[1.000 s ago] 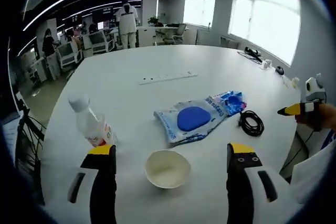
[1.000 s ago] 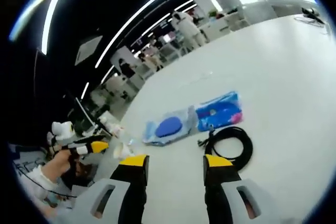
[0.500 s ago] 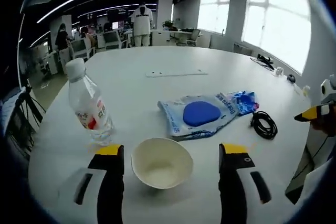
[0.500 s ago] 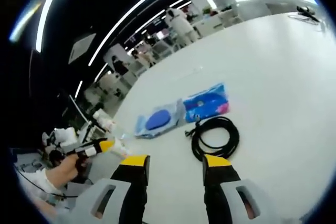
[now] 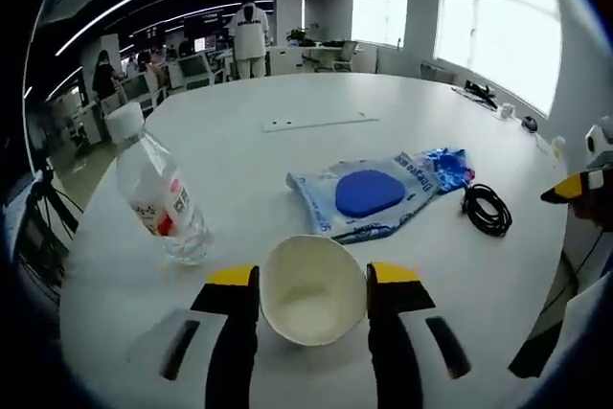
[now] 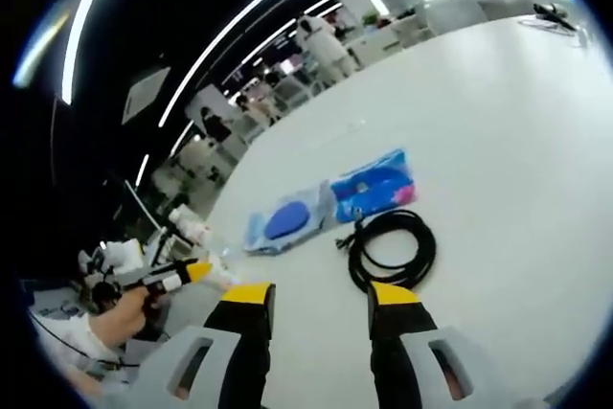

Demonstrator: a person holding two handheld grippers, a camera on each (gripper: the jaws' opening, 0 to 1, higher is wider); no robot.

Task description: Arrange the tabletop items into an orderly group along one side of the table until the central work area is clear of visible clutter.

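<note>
A white paper bowl [image 5: 313, 292] sits on the white table [image 5: 239, 155] between my left gripper's [image 5: 313, 277] yellow-tipped jaws, which press its rim on both sides. To its left a clear water bottle [image 5: 158, 200] with a red label stands upright. Beyond the bowl lies a blue plastic packet [image 5: 369, 196], and to the packet's right a coiled black cable [image 5: 487, 210]. My right gripper [image 6: 318, 296] is open just short of the cable [image 6: 391, 251], with the packet [image 6: 330, 203] further on. Its yellow tip [image 5: 575, 186] pokes into the left gripper view's right edge.
A long white power strip [image 5: 321, 122] lies farther across the table. Small items [image 5: 503, 110] sit near the far right edge. A hand holding the left gripper [image 6: 163, 280] is at the left of the right gripper view. Desks, chairs and people stand beyond the table.
My left jaws have closed inward from wide apart until they touch the bowl's rim, and that camera has come nearer. The right gripper has edged toward the cable and stayed open.
</note>
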